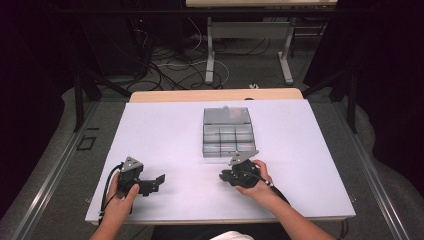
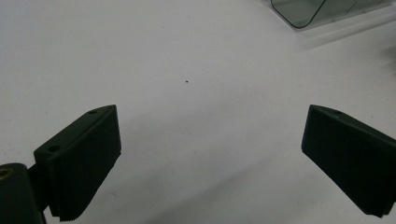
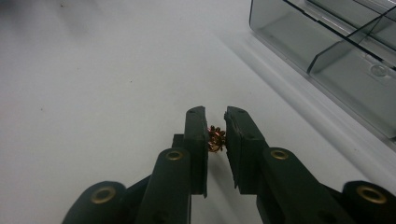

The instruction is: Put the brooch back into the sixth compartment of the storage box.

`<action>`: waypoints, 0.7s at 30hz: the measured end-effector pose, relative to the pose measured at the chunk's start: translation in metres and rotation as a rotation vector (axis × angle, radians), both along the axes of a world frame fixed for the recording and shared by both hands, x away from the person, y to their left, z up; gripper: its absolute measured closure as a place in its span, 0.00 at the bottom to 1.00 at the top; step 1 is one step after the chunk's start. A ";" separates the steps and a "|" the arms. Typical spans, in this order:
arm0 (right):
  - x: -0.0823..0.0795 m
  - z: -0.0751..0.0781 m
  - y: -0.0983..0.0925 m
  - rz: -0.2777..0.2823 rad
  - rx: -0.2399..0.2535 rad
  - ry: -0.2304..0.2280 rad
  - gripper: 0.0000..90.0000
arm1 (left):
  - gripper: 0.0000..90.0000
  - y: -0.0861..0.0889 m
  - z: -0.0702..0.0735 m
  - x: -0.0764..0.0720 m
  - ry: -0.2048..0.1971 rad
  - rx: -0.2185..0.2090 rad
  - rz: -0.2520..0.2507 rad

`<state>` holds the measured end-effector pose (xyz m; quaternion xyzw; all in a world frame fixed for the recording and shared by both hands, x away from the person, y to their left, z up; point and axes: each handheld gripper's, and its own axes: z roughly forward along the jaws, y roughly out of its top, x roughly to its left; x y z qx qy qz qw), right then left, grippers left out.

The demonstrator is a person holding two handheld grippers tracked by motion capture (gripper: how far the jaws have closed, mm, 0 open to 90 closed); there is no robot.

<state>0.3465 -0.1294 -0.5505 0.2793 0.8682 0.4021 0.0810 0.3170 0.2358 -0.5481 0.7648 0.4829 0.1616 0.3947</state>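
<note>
Clear grey plastic compartment box point(image 1: 228, 132) is sitting mid-table on the white table sheet point(image 1: 150, 130), lid open toward the far edge, long axis running near-to-far. Right gripper point(image 3: 216, 122) is hovering just off the box's near edge, jaws almost closed, clamping a small brass-coloured toothed part point(image 3: 216, 138), spiky and shiny. Left gripper point(image 2: 210, 140) is sitting near the table's near-left corner, ribbed black jaws spread wide, holding nothing.

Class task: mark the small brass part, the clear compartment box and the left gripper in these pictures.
small brass part point(image 3: 216, 138), right gripper view, its toothed middle between the fingers.
clear compartment box point(image 1: 228, 134), high view, a centre divider.
left gripper point(image 2: 210, 158), left gripper view, midway between its fingertips.
</note>
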 end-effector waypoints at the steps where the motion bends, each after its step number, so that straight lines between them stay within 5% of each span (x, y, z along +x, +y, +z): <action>1: 0.000 0.001 -0.001 -0.005 -0.007 0.009 0.88 | 0.05 0.000 0.000 0.000 -0.001 -0.002 0.001; 21: 0.005 0.007 -0.011 -0.069 0.028 0.027 0.88 | 0.05 0.001 0.001 0.000 0.010 0.008 -0.009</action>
